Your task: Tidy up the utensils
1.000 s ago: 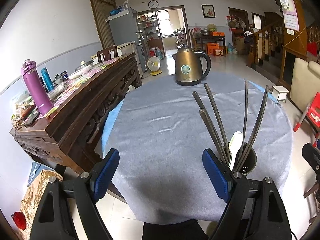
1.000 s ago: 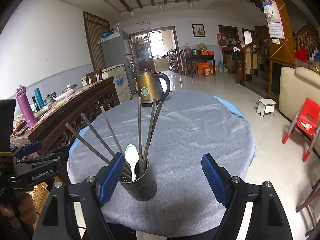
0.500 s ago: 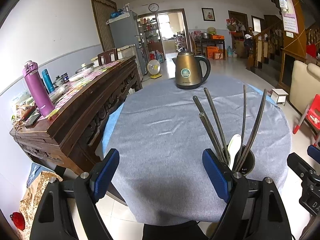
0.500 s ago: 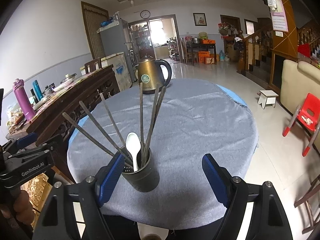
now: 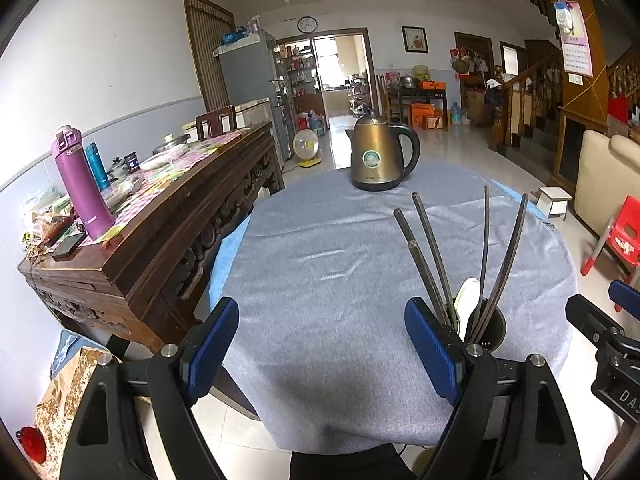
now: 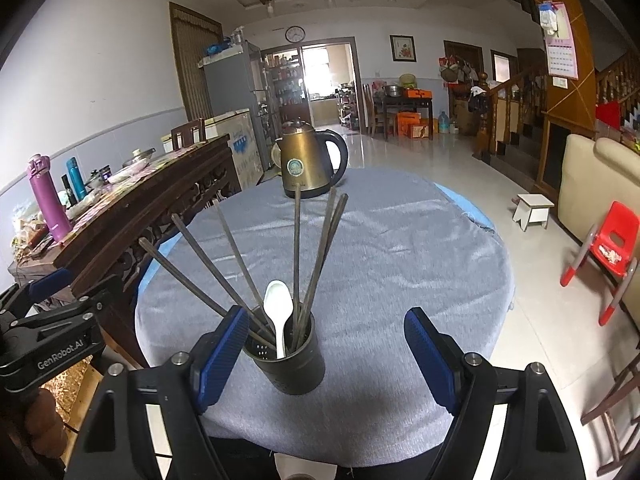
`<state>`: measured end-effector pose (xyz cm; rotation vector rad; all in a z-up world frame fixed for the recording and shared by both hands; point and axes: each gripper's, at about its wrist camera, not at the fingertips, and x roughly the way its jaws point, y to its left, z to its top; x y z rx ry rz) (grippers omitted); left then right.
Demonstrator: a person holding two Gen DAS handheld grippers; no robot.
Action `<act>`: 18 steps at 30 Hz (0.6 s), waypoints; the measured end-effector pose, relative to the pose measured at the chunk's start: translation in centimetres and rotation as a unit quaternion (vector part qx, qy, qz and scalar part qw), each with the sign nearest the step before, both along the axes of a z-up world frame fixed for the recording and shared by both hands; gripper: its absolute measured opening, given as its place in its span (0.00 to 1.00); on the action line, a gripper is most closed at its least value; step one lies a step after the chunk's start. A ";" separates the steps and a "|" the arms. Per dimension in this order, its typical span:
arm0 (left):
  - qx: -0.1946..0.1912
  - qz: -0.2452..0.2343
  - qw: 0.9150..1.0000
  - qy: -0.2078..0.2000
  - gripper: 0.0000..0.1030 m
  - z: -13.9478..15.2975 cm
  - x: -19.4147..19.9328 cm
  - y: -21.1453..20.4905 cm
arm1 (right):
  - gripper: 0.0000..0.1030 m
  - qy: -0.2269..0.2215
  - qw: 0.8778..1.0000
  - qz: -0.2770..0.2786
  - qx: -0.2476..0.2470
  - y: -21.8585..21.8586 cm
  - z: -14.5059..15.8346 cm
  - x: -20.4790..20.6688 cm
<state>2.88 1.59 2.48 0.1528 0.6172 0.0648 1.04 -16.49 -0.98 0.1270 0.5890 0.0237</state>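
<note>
A dark utensil cup [image 6: 290,364] stands near the front edge of the round grey-clothed table [image 6: 400,248]. Several dark chopsticks [image 6: 224,276] fan out of it, and a white spoon [image 6: 278,308] stands among them. My right gripper [image 6: 324,354] is open and hangs just short of the cup, its left finger close beside the rim. In the left wrist view the same cup [image 5: 490,326] with its chopsticks [image 5: 430,256] and spoon [image 5: 468,300] sits just beyond the right finger. My left gripper [image 5: 322,346] is open over bare cloth, holding nothing.
A bronze electric kettle [image 5: 378,154] stands at the table's far side. A carved wooden sideboard [image 5: 168,216] with a purple flask [image 5: 82,188] and clutter runs along the left. A small white stool [image 6: 534,208], a red child's chair [image 6: 604,252] and a sofa stand at the right.
Both views have shifted a little; the right gripper now shows further into the left wrist view's right edge. The cup and utensils have not moved, and both grippers stay open.
</note>
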 end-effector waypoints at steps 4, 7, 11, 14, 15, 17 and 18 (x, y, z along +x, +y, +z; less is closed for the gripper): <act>0.002 -0.001 1.000 -0.002 0.83 0.2 -0.2 -0.1 | 0.81 -0.001 1.000 0.003 -0.003 0.5 0.1 -0.1; 0.003 0.000 1.000 -0.004 0.83 0.3 -0.3 -0.2 | 0.81 -0.001 1.000 0.003 -0.002 0.5 0.1 0.0; 0.002 -0.002 1.000 -0.004 0.83 0.3 -0.4 -0.2 | 0.81 0.000 1.000 0.004 -0.002 0.6 0.1 0.0; 0.003 -0.002 1.000 -0.004 0.83 0.4 -0.4 -0.3 | 0.81 -0.001 1.000 0.003 0.000 0.6 0.2 0.0; 0.002 -0.004 1.000 -0.003 0.83 0.5 -0.4 -0.3 | 0.81 -0.001 1.000 0.003 0.000 0.6 0.3 0.0; 0.004 -0.004 1.000 -0.003 0.83 0.6 -0.5 -0.4 | 0.81 -0.002 1.000 0.004 0.000 0.5 0.3 0.1; 0.003 -0.005 1.000 -0.003 0.83 0.6 -0.5 -0.4 | 0.81 -0.002 1.000 0.004 0.000 0.6 0.3 0.2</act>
